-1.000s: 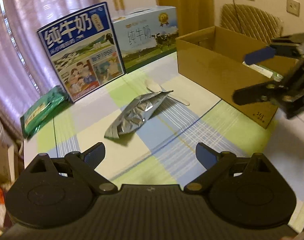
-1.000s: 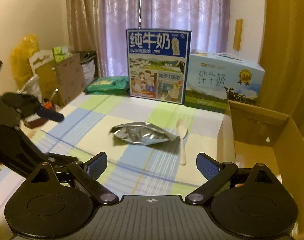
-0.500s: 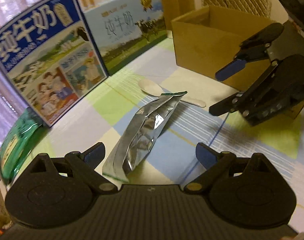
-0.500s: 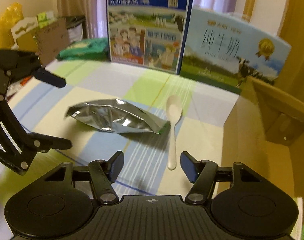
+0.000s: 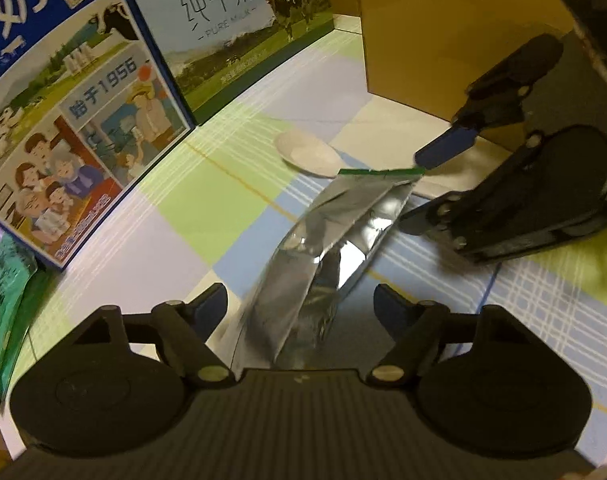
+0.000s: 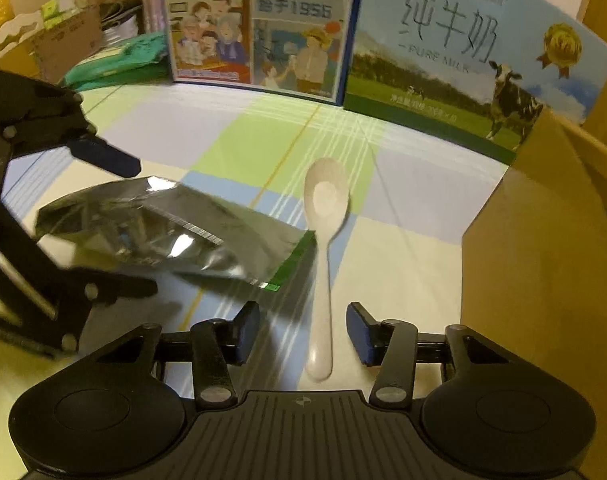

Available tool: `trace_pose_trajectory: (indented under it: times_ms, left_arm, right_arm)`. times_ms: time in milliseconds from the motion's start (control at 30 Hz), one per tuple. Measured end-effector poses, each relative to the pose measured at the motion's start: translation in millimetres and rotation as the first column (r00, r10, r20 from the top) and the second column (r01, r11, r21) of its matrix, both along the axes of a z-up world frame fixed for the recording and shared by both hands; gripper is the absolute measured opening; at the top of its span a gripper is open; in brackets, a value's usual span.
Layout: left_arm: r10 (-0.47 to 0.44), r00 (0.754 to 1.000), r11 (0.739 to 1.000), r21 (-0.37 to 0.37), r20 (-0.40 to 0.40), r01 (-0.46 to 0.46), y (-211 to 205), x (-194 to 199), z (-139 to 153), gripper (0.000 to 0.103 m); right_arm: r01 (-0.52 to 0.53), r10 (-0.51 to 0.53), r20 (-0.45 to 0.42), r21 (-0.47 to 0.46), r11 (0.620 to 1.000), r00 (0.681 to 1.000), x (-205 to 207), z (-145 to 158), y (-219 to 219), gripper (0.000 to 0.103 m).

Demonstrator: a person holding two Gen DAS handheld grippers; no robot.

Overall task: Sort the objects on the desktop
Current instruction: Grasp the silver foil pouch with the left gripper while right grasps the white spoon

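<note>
Between the wide-open jaws of the left gripper [image 5: 301, 306] lies the near end of a crinkled silver foil pouch [image 5: 323, 256], flat on the surface [image 5: 207, 200], neither pad seen touching it. Nearest the right gripper [image 6: 303, 330], jaws parted, a smooth white plastic spoon [image 6: 323, 256] lies with its handle end between the pads, untouched, bowl pointing away. Just right of it rises the plain wall of a cardboard box [image 6: 543, 240], leaving little room there. Beyond, open checked cloth runs to two upright printed milk cartons [image 6: 443, 60].
</note>
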State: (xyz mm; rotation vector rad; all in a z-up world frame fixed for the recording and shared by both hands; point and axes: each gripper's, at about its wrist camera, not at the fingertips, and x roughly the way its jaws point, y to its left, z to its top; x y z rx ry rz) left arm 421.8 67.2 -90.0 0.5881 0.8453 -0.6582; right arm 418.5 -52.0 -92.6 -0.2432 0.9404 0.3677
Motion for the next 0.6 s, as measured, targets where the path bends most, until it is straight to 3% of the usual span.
trace_pose_trajectory:
  times_ms: [133, 200, 400, 467, 600]
  left_arm:
    - [0.004, 1.000, 1.000, 0.009, -0.004, -0.004, -5.0, 9.2, -5.6, 0.074]
    - [0.015, 1.000, 1.000, 0.022, -0.009, -0.015, -6.0, 12.6, -9.9, 0.063]
    - [0.074, 0.997, 0.997, 0.014, -0.015, -0.074, 0.4, 17.9, -10.2, 0.053]
    - [0.111, 0.994, 0.994, 0.015, -0.020, -0.111, 4.8, 17.6, -9.5, 0.051]
    - [0.165, 0.986, 0.986, 0.030, -0.019, -0.165, 12.4, 10.0, -7.2, 0.042]
  right_arm:
    - [0.011, -0.011, 0.005, 0.047, 0.999, 1.000, 12.4, 0.4, -0.7, 0.040]
    - [-0.003, 0.003, 0.013, 0.054, 0.999, 1.000, 16.5, 1.3, 1.6, 0.038]
    - [-0.015, 0.013, 0.036, 0.074, 0.997, 0.999, 25.6, 0.3, 5.2, 0.035]
    - [-0.022, 0.019, 0.045, 0.070, 0.997, 0.999, 26.1, 0.0, 6.7, 0.030]
    - [-0.039, 0.036, 0.063, 0.043, 0.998, 0.997, 19.5, -1.1, 10.8, 0.004]
